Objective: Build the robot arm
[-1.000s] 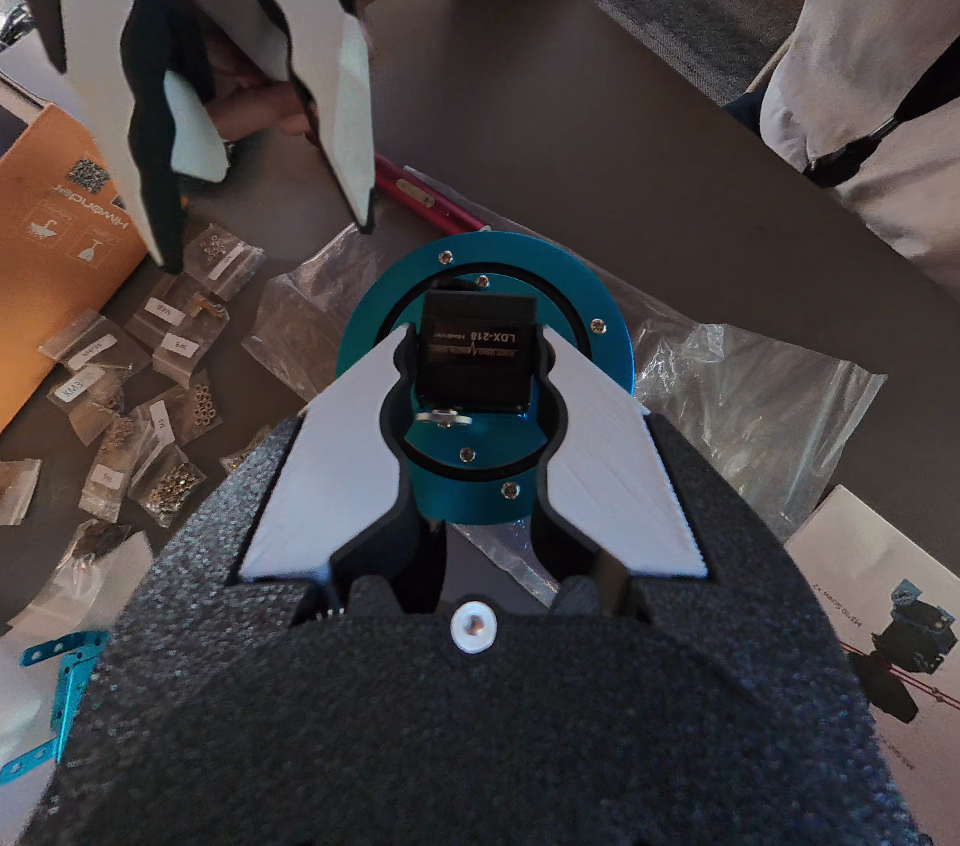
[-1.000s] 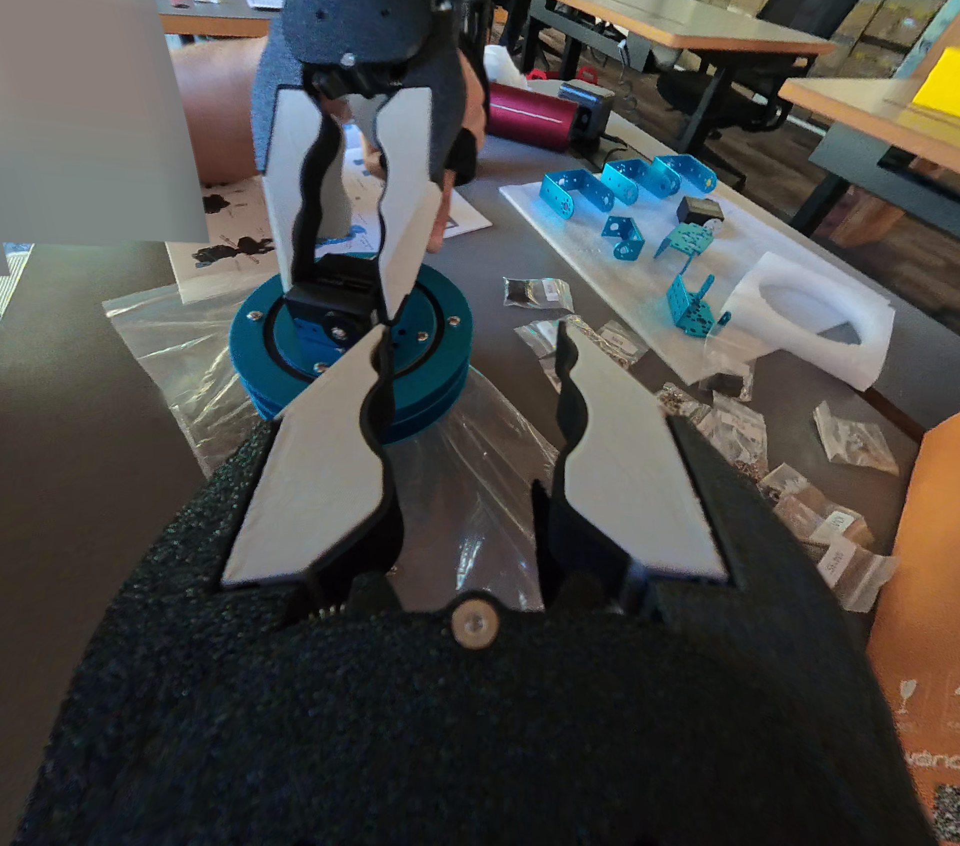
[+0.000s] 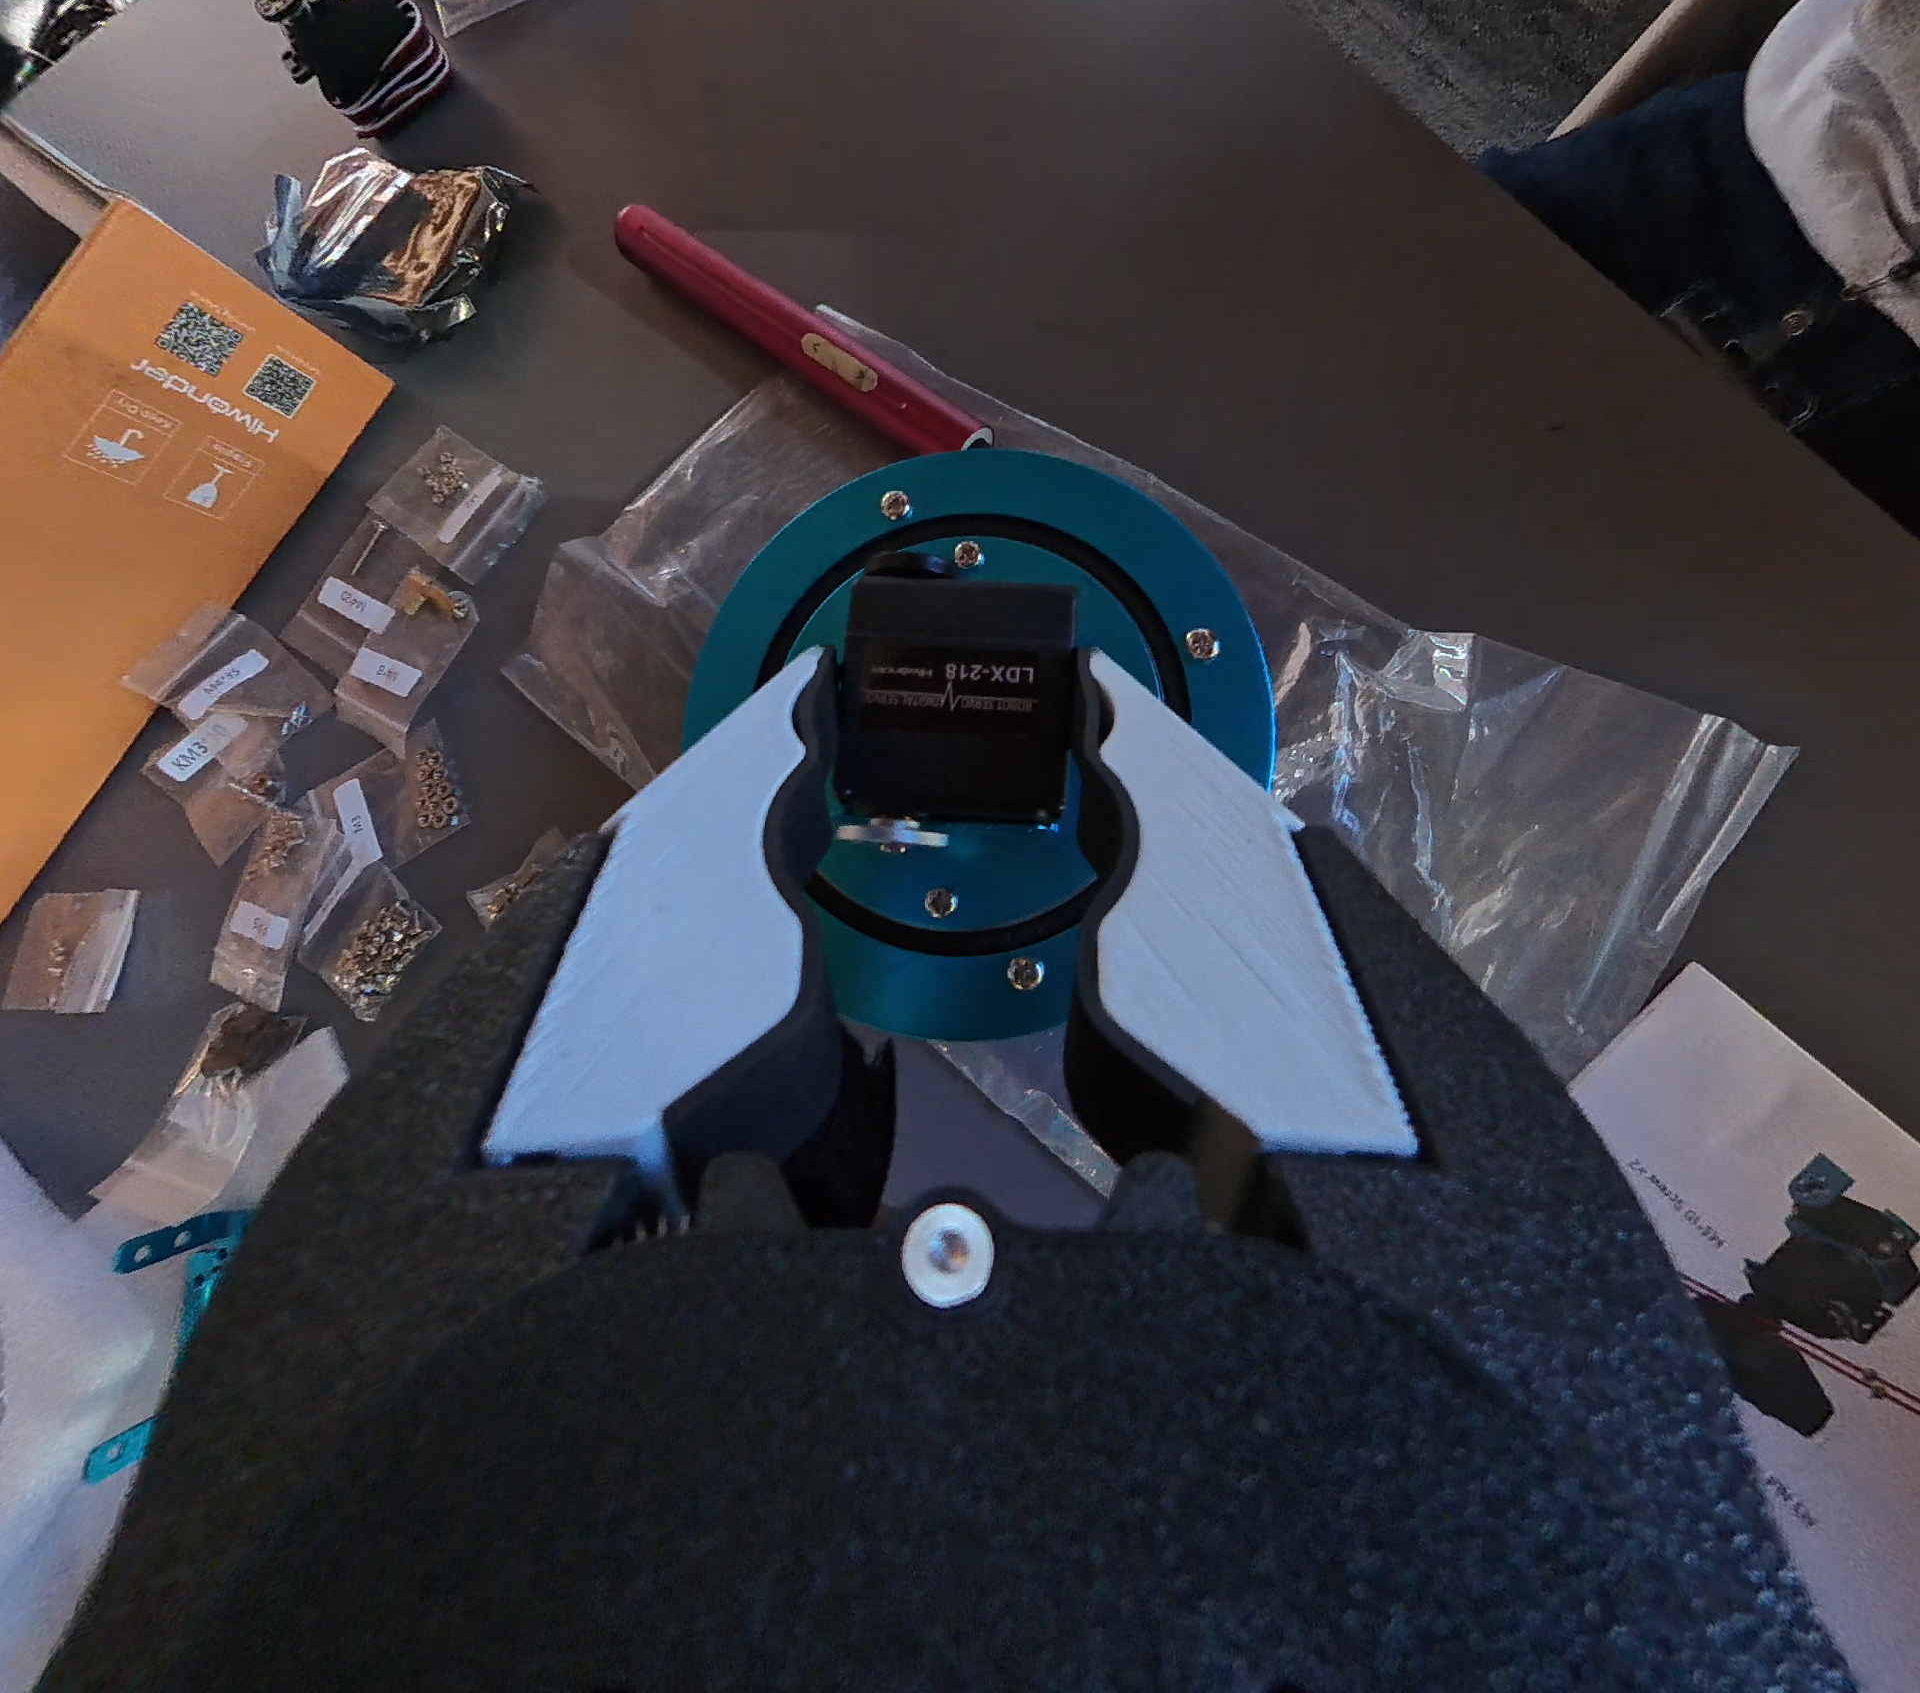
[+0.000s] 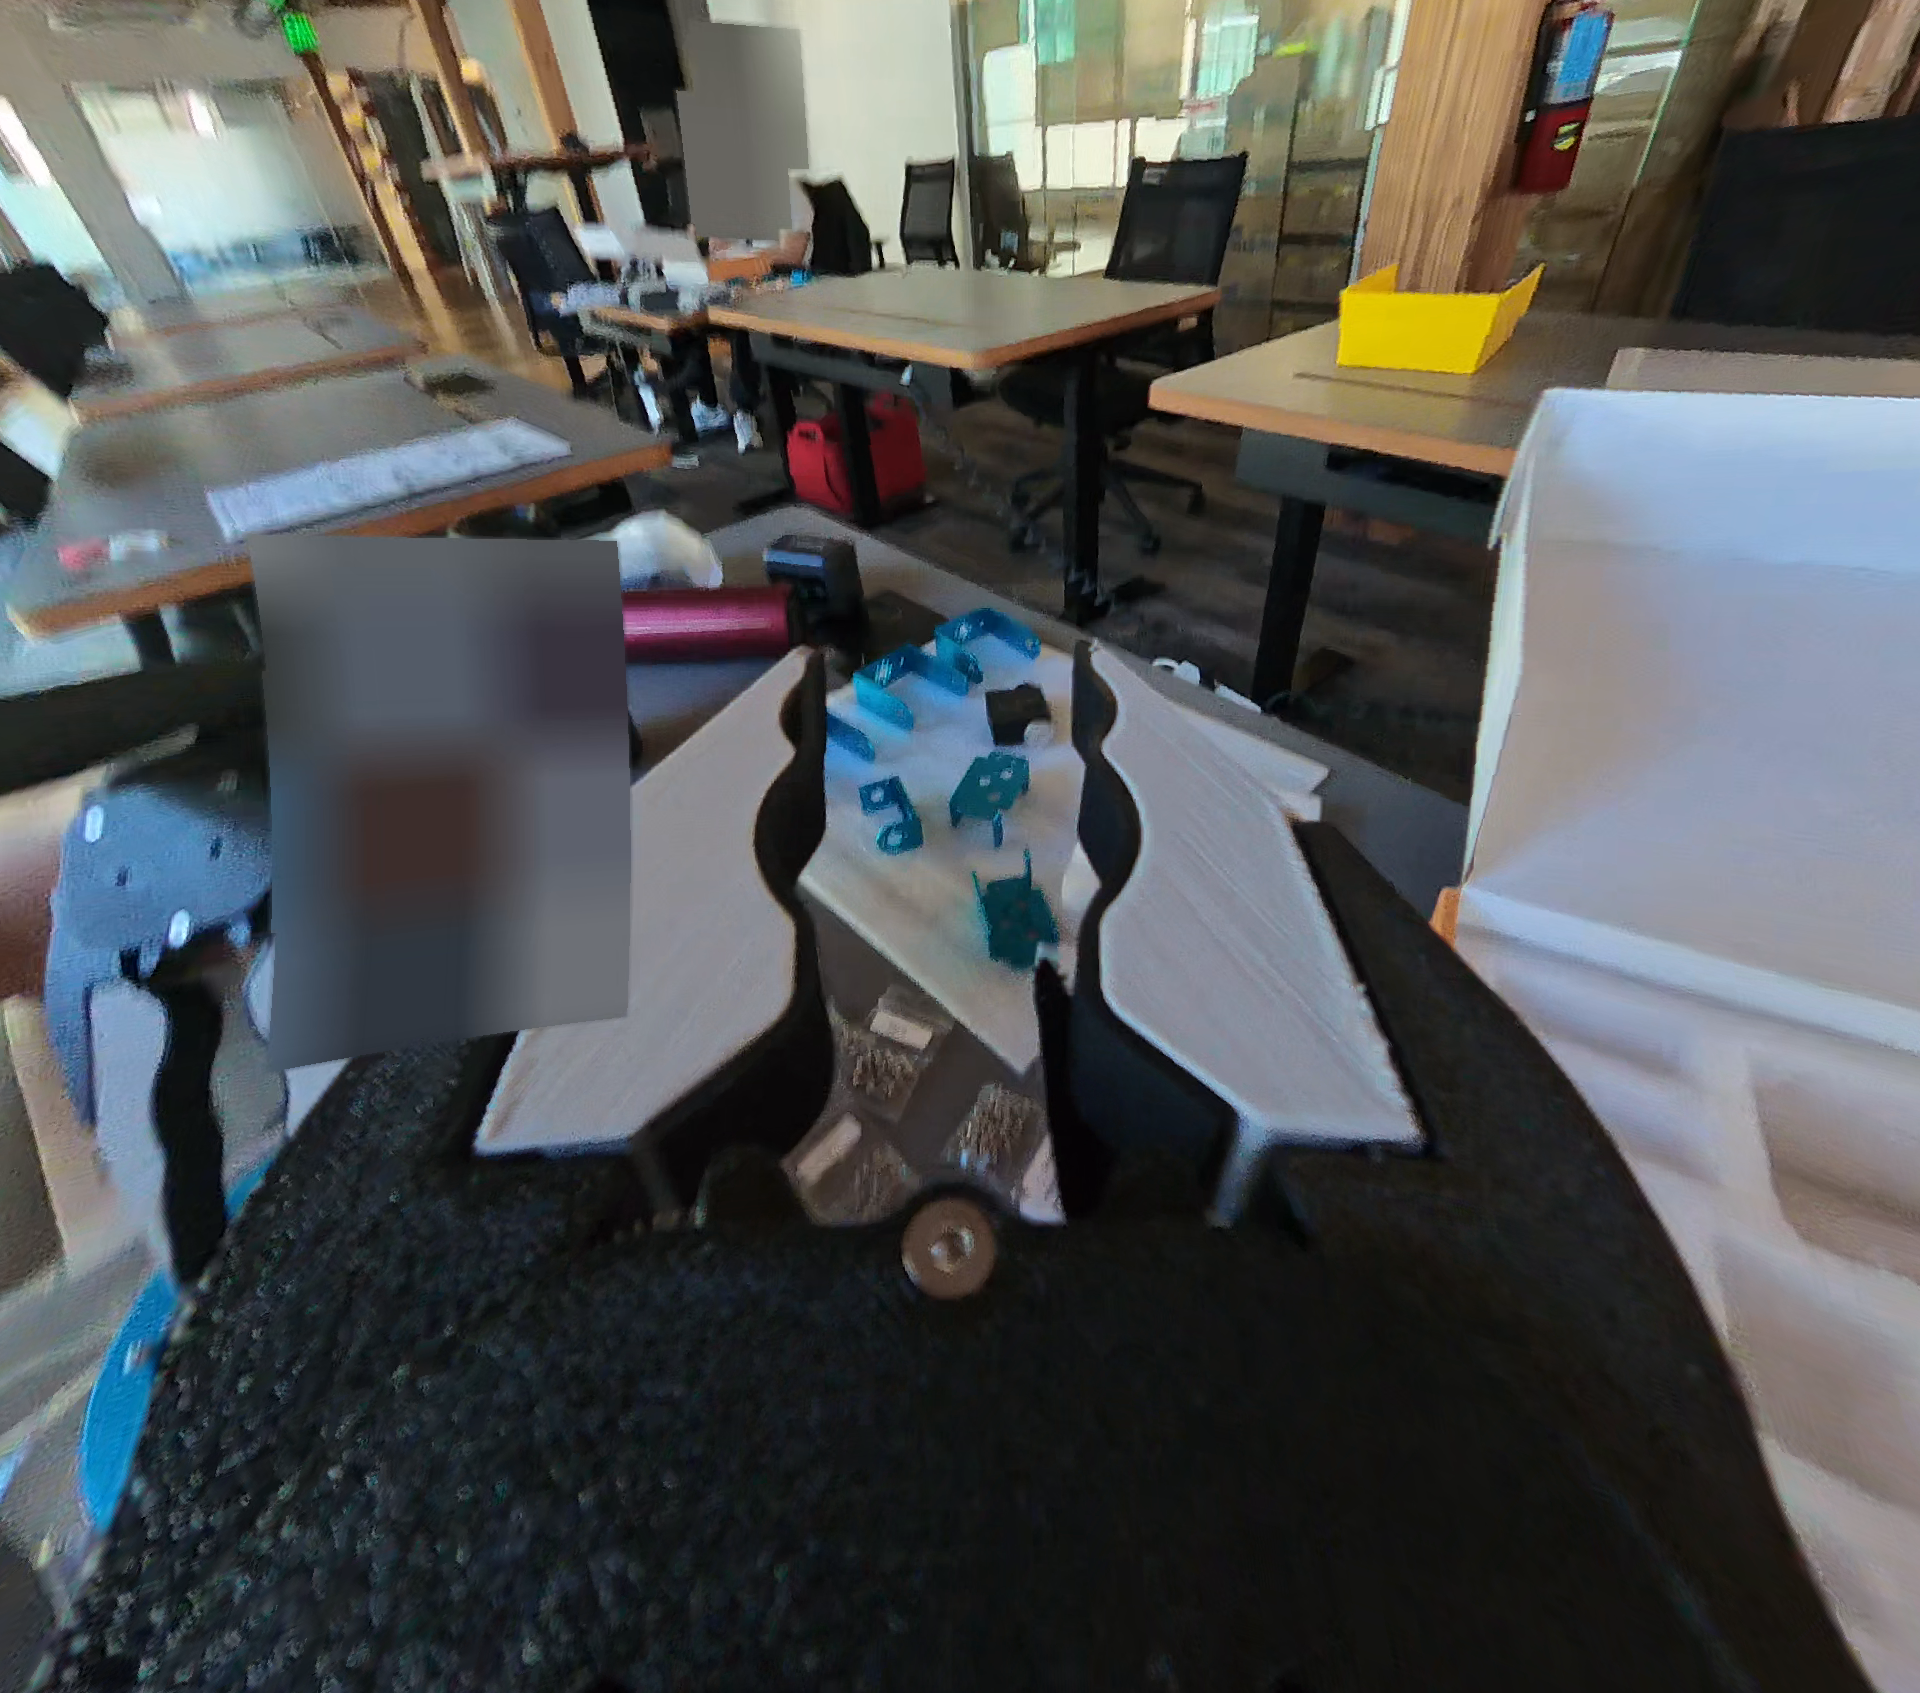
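In the left wrist view my left gripper [image 3: 954, 675] is shut on a black servo [image 3: 951, 708], one finger against each side. The servo stands in the middle of a round blue metal base [image 3: 1231, 708] that rests on a clear plastic bag [image 3: 1507, 770]. In the right wrist view my right gripper [image 4: 948, 661] is open and empty, held above the table. It faces several blue metal brackets [image 4: 987, 796] on a white foam sheet [image 4: 914, 947]. The left gripper [image 4: 135, 1030] shows at that view's left edge, partly behind a blurred patch.
A red pen-shaped tool [image 3: 800, 339], an orange box [image 3: 135, 490], small bags of screws [image 3: 343, 760] and spare servos [image 3: 353, 43] lie left of and beyond the base. A printed booklet [image 3: 1787, 1228] lies at the right. A white box [image 4: 1714, 708] stands close on the right gripper's right.
My right gripper has left the left wrist view, turned away from the base toward the brackets, and its jaws have narrowed. My left gripper still holds the servo.
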Demonstrator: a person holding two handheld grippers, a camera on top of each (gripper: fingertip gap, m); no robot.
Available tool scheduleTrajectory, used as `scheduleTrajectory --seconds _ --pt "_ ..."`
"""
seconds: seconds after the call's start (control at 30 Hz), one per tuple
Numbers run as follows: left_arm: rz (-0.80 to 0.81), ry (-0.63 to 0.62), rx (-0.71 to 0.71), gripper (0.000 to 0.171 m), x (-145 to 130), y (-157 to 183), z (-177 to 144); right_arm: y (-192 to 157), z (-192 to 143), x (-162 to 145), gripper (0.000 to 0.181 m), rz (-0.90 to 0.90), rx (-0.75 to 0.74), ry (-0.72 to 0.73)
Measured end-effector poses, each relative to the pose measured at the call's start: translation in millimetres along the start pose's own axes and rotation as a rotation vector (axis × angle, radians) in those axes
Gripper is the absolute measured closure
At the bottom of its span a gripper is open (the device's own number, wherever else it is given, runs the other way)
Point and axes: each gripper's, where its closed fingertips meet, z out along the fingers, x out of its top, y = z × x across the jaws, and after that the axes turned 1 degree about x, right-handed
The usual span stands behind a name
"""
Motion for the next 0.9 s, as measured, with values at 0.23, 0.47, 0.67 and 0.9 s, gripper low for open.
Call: scheduleTrajectory --seconds 0.23,0.47,0.67,0.9 --pt "0.013 -0.005 0.018 0.127 1 0 1 -128 -64 -111 0.14 -0.069 0.267 -0.229" --pt "-0.02 0.036 0.007 0.126 2 0 3 -181 -84 -194 0.148 -0.159 0.206 -0.367" --pt "-0.016 0.019 0.023 0.126 -2 -1 3 -183 -55 -196 0.153 -0.064 0.234 -0.413" --pt "-0.001 0.002 0.044 0.125 -4 -1 0 -181 -45 -194 0.172 -0.032 0.192 -0.44"
